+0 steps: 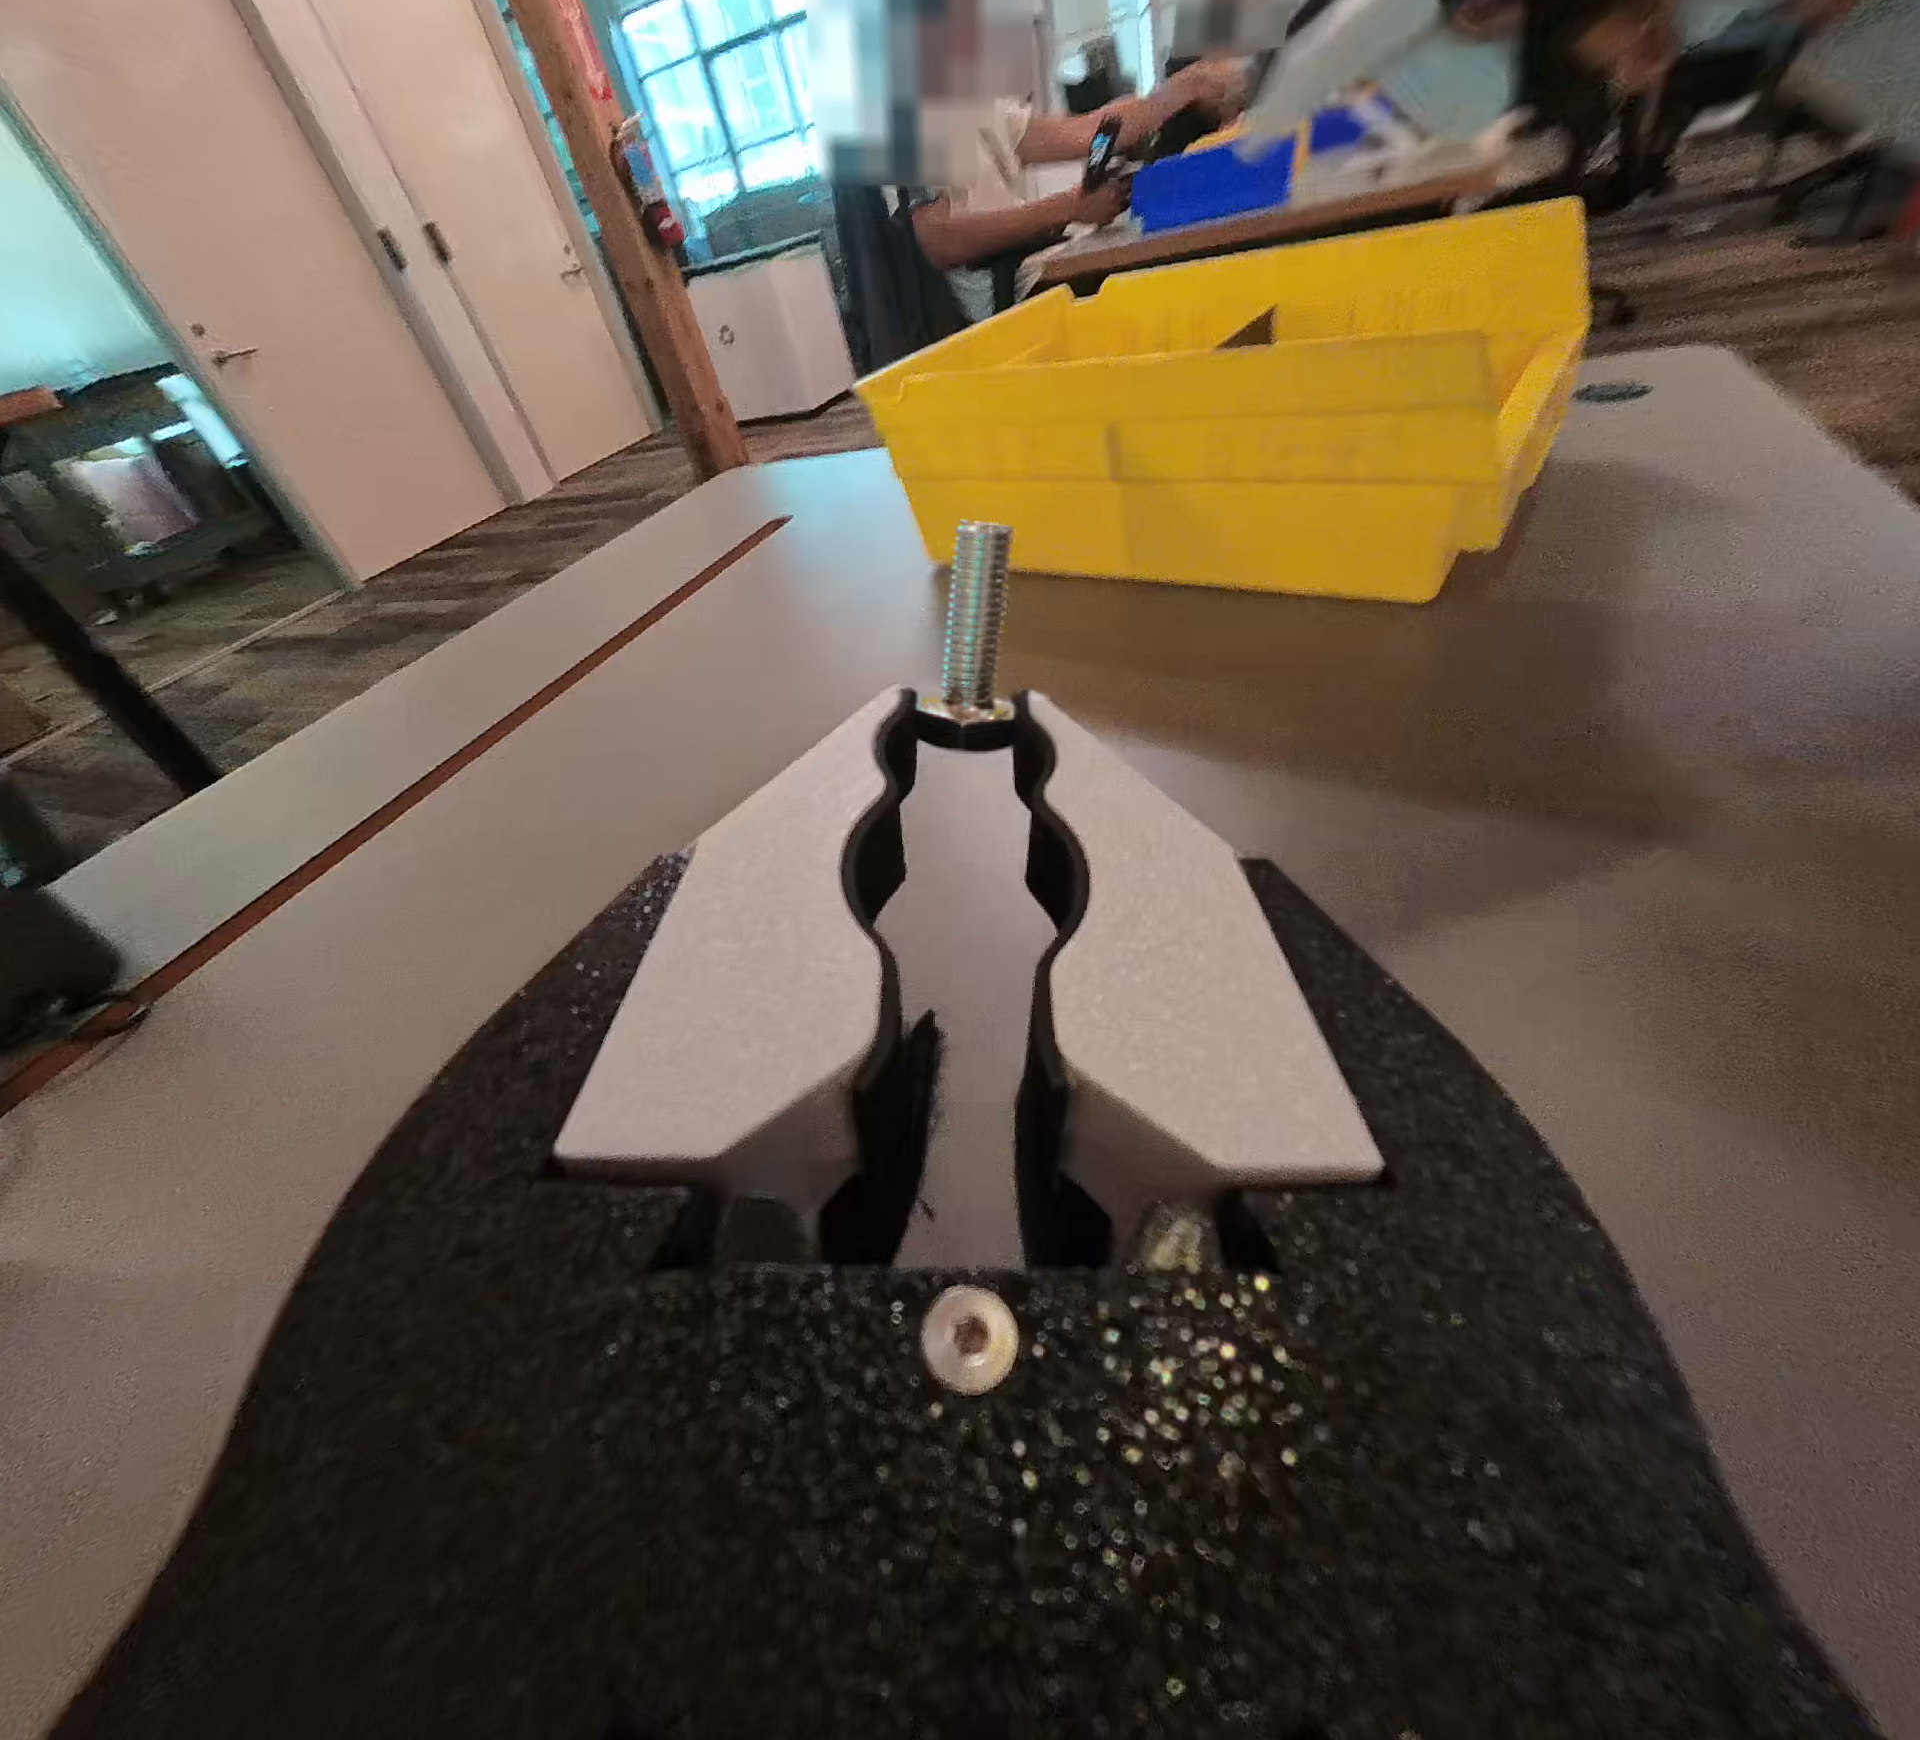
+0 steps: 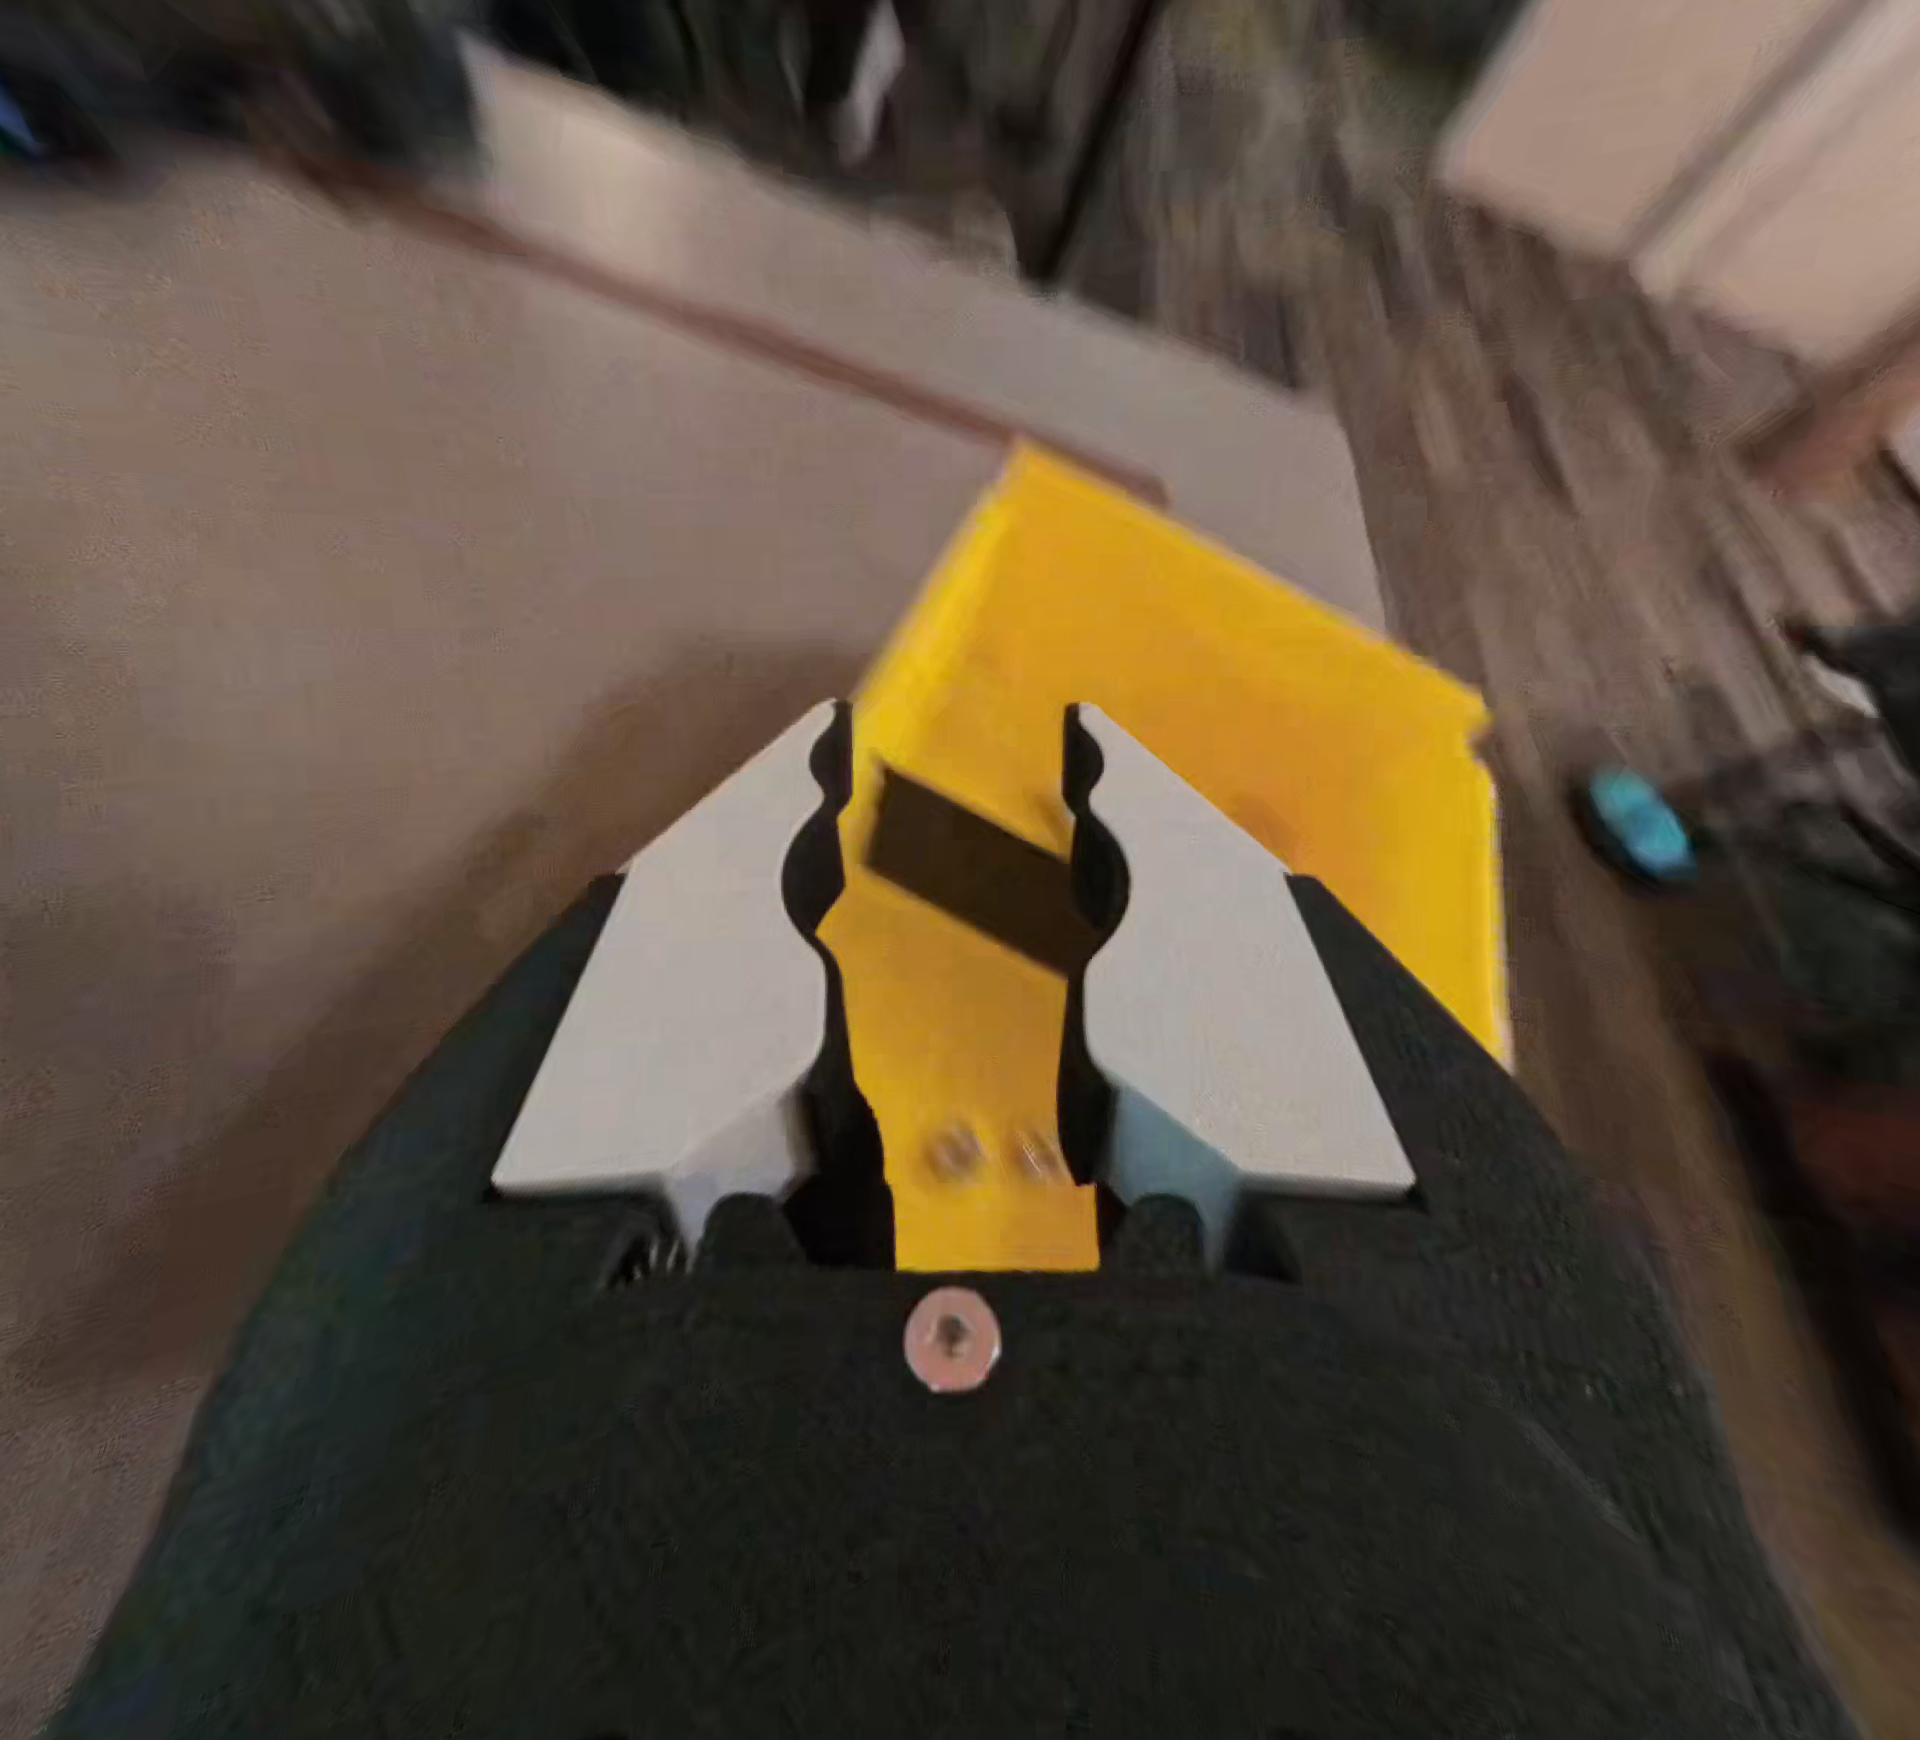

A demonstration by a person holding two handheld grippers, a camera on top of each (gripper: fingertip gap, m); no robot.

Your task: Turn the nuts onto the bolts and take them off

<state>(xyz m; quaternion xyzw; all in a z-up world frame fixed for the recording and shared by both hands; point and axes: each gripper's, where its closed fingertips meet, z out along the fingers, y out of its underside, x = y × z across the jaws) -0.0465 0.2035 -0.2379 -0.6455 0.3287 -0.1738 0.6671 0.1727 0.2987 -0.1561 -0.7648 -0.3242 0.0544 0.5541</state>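
Two small nuts (image 2: 987, 1153) lie blurred on the floor of the yellow bin (image 2: 1195, 682), near my right hand-held gripper (image 2: 961, 724), which hangs over the bin with its fingers spread and nothing between them. My left hand-held gripper (image 1: 971, 722) is clenched on the hex head of a bolt (image 1: 975, 615), holding it upright with the bare threaded shank pointing up over the grey table (image 1: 1351, 859); the bin sits farther off to the right. No nut is on the thread, so I judge this the fetching step. Next, the right fingers must drop onto one nut, pinch it flat, and carry it squarely over the bolt tip.
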